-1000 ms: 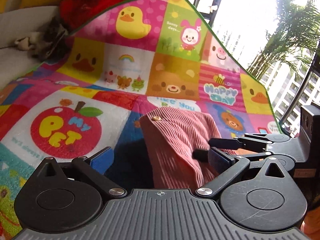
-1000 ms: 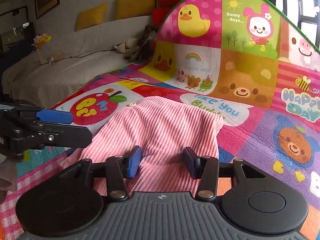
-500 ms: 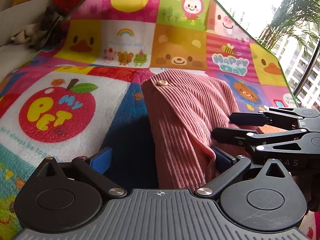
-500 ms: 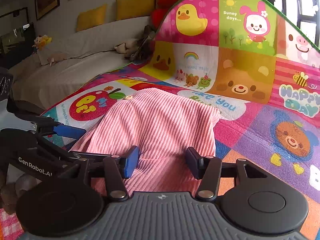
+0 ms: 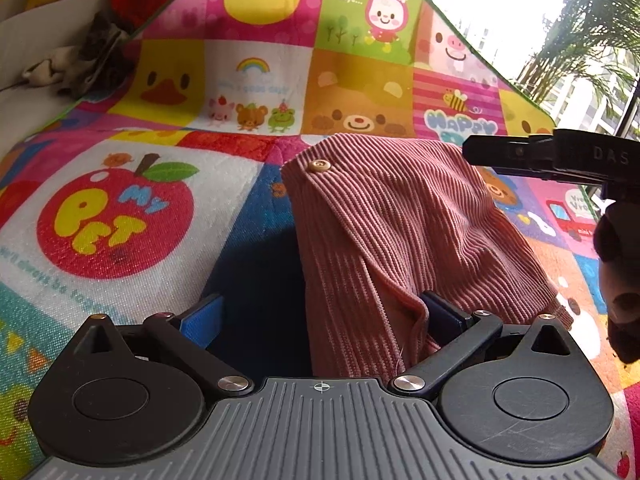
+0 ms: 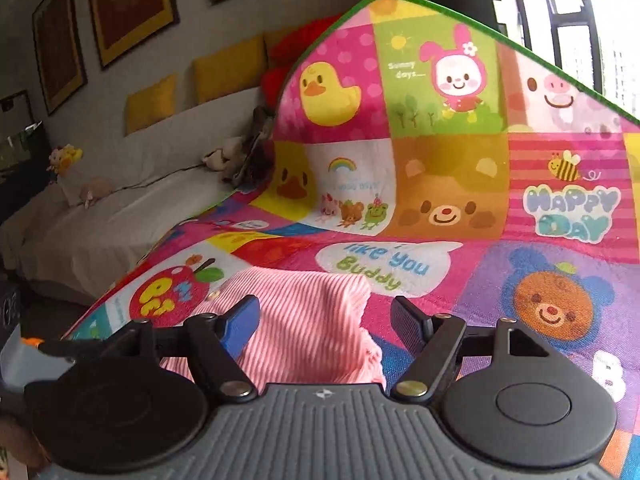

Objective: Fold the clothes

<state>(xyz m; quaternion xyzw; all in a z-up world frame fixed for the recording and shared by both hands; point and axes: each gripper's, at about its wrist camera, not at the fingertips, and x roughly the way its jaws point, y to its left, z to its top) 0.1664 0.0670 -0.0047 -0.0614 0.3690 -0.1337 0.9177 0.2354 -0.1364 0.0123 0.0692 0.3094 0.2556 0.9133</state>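
Two claws in view, both spread wide, neither clamping anything. Left gripper [image 5: 320, 312]: pink ribbed corduroy garment [image 5: 400, 232] lies folded just ahead of it, bunched against the right-hand blue pad [image 5: 442, 314]; cannot tell if cloth wraps that pad or only leans on it. Left-hand pad sits clear over a dark shadowed patch. Near hem of the garment is cut off behind the gripper body. One tan button [image 5: 319, 166] shows at the far left corner of the fold.

Right gripper [image 6: 326, 318]: same garment sits between and below its fingers, closer to the left one; near edge hidden by the housing. From the left wrist view the right gripper enters at upper right, hovering over the garment's far right side, its fingertips overlapping so the gap is unreadable there.

Surroundings: colourful cartoon patchwork play mat [image 6: 560, 280] under everything, far end curling up; grey sofa [image 6: 120, 216] with yellow cushions [image 6: 228, 68] beyond left.
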